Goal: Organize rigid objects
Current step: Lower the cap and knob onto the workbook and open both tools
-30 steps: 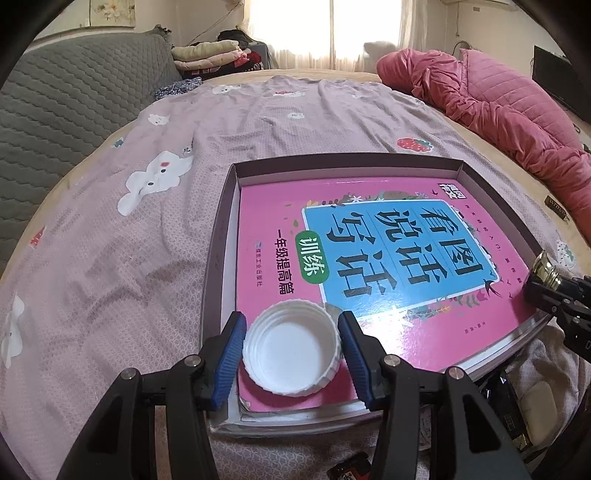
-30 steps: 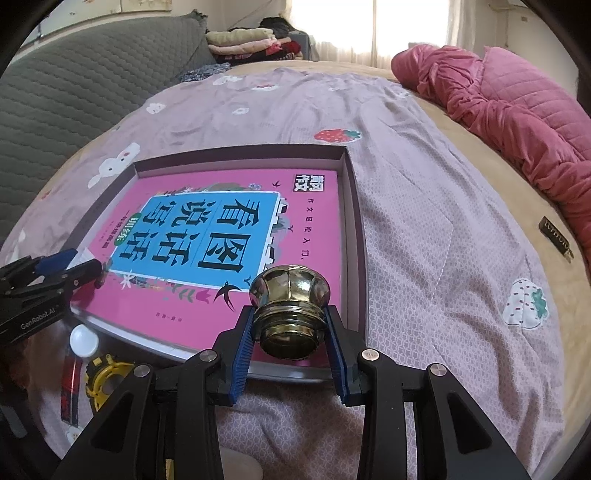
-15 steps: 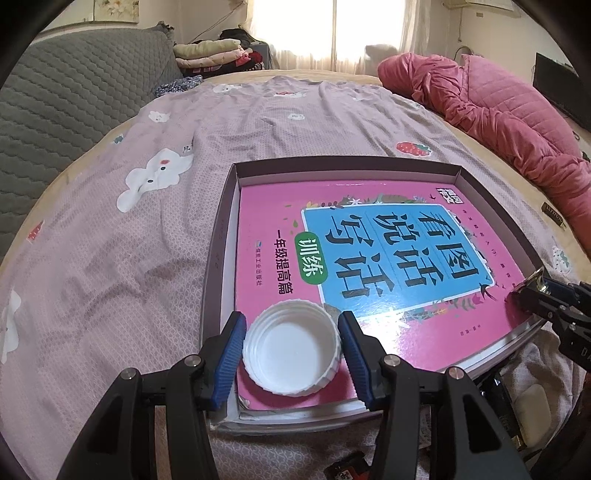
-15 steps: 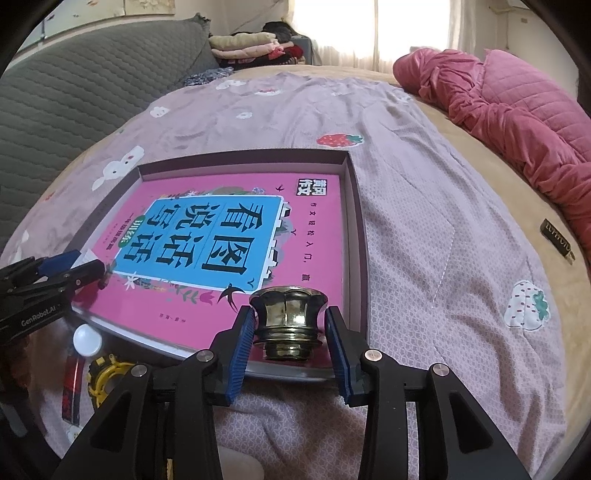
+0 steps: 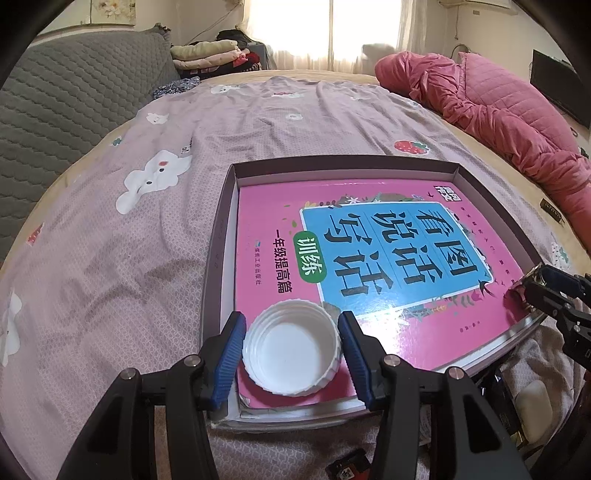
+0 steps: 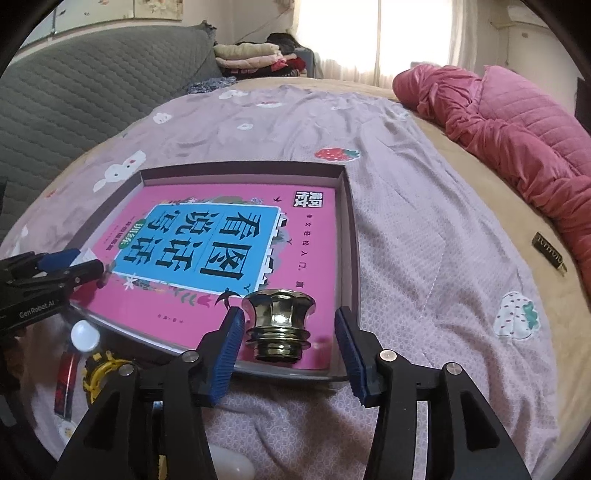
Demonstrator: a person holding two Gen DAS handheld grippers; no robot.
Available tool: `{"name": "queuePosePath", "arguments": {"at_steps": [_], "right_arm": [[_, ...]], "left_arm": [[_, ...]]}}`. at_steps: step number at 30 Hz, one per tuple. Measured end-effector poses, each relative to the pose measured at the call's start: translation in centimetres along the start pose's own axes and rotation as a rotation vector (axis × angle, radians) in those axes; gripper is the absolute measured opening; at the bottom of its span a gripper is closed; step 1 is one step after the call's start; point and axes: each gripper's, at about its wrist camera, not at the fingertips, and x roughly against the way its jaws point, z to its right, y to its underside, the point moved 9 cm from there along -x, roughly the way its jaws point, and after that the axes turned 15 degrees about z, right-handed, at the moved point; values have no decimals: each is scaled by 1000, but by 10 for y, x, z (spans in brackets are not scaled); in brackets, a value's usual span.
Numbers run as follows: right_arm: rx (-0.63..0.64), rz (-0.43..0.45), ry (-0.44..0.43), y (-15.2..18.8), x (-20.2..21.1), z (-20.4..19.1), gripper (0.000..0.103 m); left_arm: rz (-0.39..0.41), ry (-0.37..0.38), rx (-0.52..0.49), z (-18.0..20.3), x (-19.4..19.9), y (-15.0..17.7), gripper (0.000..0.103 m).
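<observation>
On book (image 5: 369,266): one white cap (image 5: 291,349) | one brass knob (image 6: 279,325)

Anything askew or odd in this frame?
The pink book sits crooked in the box, its near corner riding over the rim. The white lid and brass knob stand upright on it.

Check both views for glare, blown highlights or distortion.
Left wrist: window blown out white, fisheye bends the box edges, white cap sharp. Right wrist: window overexposed too, bright glint on the brass knob, dark vignette corners.
</observation>
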Motion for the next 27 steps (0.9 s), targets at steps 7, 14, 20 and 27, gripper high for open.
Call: {"name": "queuePosePath", "arguments": {"at_steps": [7,14,20,27], "right_arm": [[-14,20,3,-4,3,2,53],[-21,30,3,-5,4,2,54],[-21,31,3,-6,4,3,55],[-21,32,-3,-6,5,1,58]], "left_arm": [[-2,5,-6,1,-1,1,53],[0,24,4,4,0,1,53],[20,57,23,7,5,-4,56],[49,72,25,10,10,-10,57]]}}
